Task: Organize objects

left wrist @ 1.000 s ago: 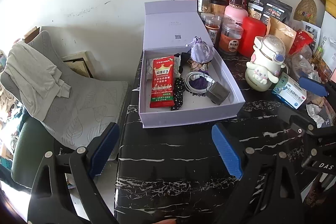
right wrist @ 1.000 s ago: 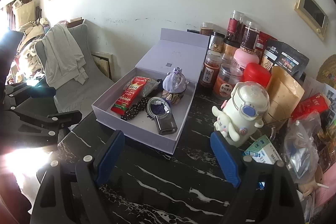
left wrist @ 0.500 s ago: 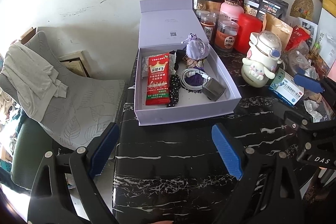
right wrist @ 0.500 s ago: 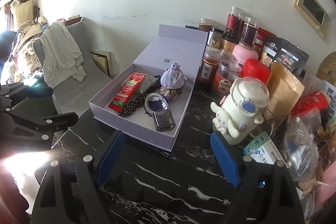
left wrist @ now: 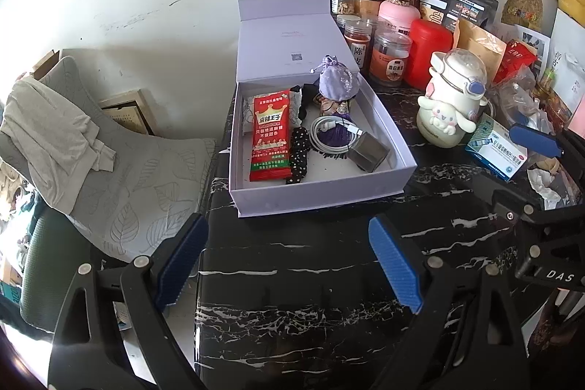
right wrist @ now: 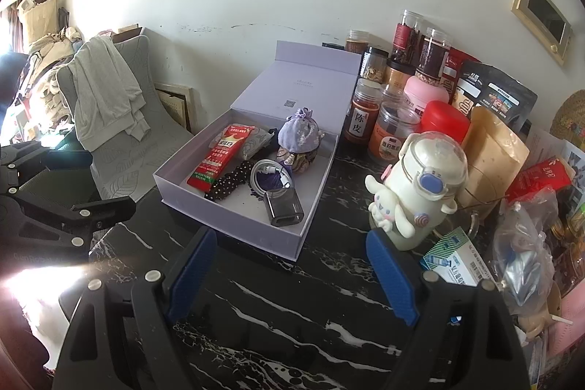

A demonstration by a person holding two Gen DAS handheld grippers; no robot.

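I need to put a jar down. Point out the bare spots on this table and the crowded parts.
The black marble tabletop is bare in front of the lavender box, between it and both open grippers. A narrow bare strip runs between the box and the white character bottle. Behind and right of the bottle, jars, pouches and the medicine carton crowd together.

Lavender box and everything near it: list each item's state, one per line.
lavender box: lid open, leaning back
red snack packet: flat in box, sealed
purple pouch: drawn shut, upright
white cable: coiled
grey charger: lying in box
cartoon bottle: upright, lid closed
left gripper: open, empty
right gripper: open, empty
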